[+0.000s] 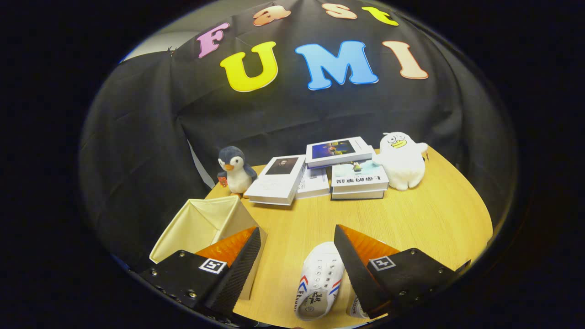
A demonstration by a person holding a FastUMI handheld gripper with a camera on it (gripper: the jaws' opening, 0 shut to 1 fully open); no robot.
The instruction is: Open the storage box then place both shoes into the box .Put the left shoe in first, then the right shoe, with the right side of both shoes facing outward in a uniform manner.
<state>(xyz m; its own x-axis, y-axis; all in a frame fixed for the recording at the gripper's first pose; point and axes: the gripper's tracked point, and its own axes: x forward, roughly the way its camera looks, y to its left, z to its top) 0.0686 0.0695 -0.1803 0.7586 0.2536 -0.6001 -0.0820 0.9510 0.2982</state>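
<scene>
The hand-held gripper [297,256] hangs above a round wooden table [425,219] with its fingers spread wide and nothing between the pads. A white canvas shoe [320,283], trimmed with red and blue chevrons, lies on the tabletop between the fingers, nearer the right one, its toe pointing away toward the far side of the table. A sliver of what looks like the second shoe [356,308] peeps out beneath the right finger. The cream fabric storage box [205,224] sits just beside and partly behind the left finger, its mouth apparently open, though the lower part is hidden. Beyond the fingers, a cluster of books [315,173] is flanked by a penguin plush [235,169] and a white duck plush [402,160]. The shoe is likely light and pliable, its canvas upper apt to give under pressure while the rubber sole stays firmer; a pinch across the heel collar or the sidewalls near the laces should hold best. The box walls look soft and may buckle if nudged.
</scene>
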